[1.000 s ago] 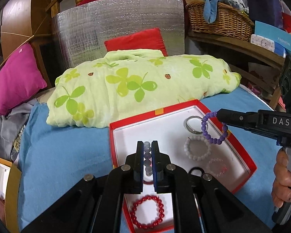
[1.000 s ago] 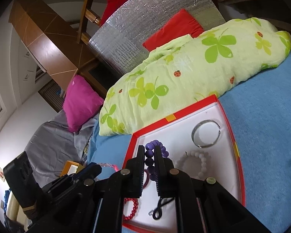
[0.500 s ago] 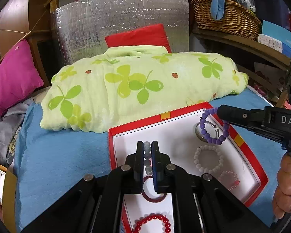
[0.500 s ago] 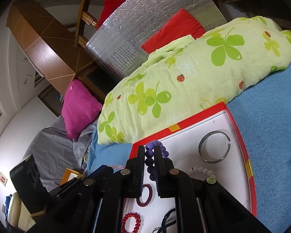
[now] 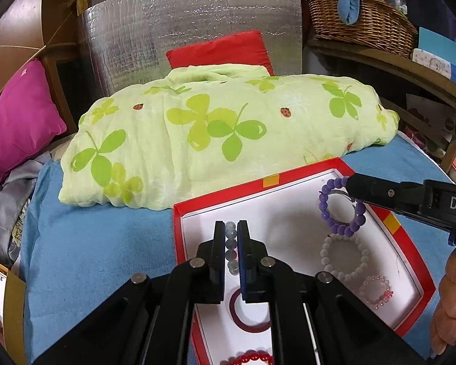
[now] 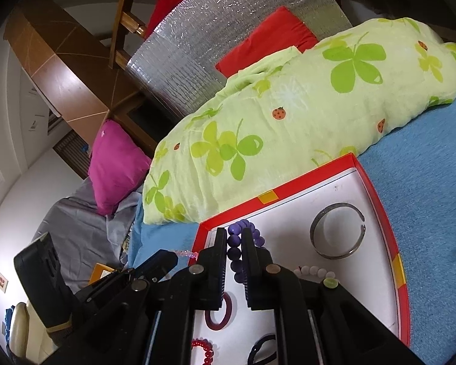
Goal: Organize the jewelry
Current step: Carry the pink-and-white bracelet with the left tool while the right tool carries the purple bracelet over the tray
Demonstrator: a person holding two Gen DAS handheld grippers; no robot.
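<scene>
Two grips loaded: left gripper [image 5: 231, 237] pinches grey bead bracelet [image 5: 231, 251], right gripper [image 6: 234, 243] pinches purple bead bracelet [image 5: 340, 206], both over red tray [image 5: 301, 172]. Lower onto bare white floor, clear of silver bangle [image 6: 337, 234], before easing pinch.

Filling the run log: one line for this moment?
left tool: shut on grey bead bracelet | right tool: shut on purple bead bracelet | both over red tray
</scene>
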